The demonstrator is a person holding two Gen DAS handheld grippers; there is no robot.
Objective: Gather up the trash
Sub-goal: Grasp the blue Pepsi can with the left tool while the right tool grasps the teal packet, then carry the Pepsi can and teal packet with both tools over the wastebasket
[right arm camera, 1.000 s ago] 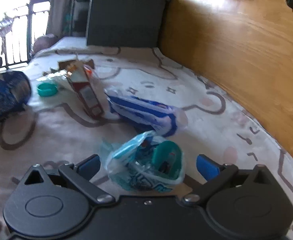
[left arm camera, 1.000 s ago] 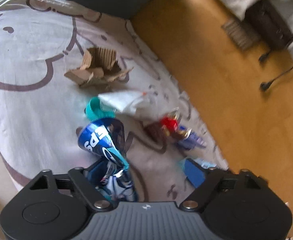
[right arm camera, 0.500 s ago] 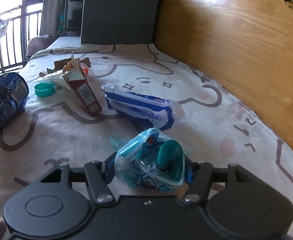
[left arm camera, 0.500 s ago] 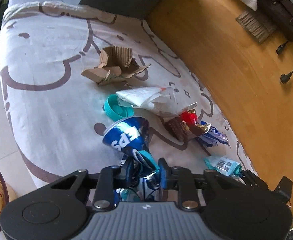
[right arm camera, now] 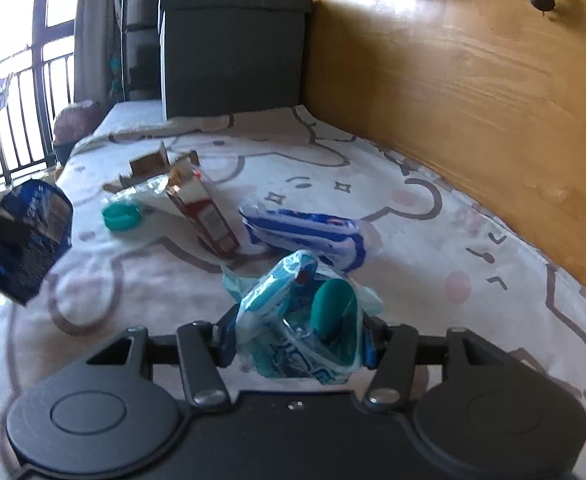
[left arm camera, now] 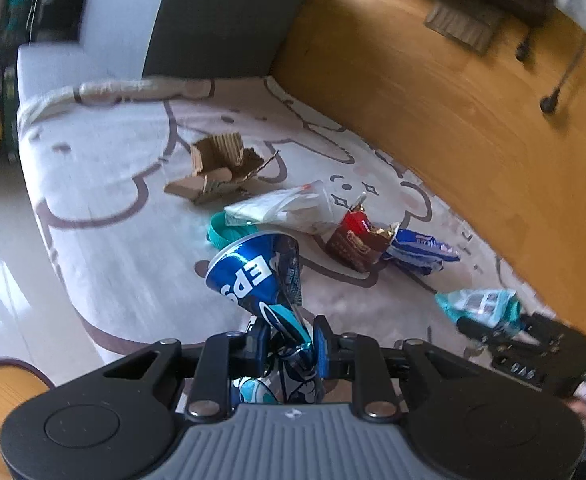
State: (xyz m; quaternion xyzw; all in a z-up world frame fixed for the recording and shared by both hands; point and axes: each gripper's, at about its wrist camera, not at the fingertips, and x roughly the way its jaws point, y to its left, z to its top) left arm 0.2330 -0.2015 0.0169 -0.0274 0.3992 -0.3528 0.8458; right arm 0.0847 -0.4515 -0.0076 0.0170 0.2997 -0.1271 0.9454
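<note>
- Left gripper point(left arm camera: 291, 346), at lower centre of its view, had just closed and pinched a crushed blue can point(left arm camera: 259, 276).
- Right gripper point(right arm camera: 299, 340), lower centre, had just closed on a teal wrapper point(right arm camera: 297, 320) above the patterned blanket point(right arm camera: 413, 240).

Left wrist view: cardboard point(left arm camera: 223, 168) on rug point(left arm camera: 105, 184) at 12 o'clock. Bag point(left arm camera: 285, 208) just before it; cap point(left arm camera: 229, 232) touching bag at 7 o'clock. Carton point(left arm camera: 357, 240) at bag's 4 o'clock, wrapper point(left arm camera: 425, 246) touching it at 3 o'clock. Floor point(left arm camera: 433, 92) right of rug.
</note>
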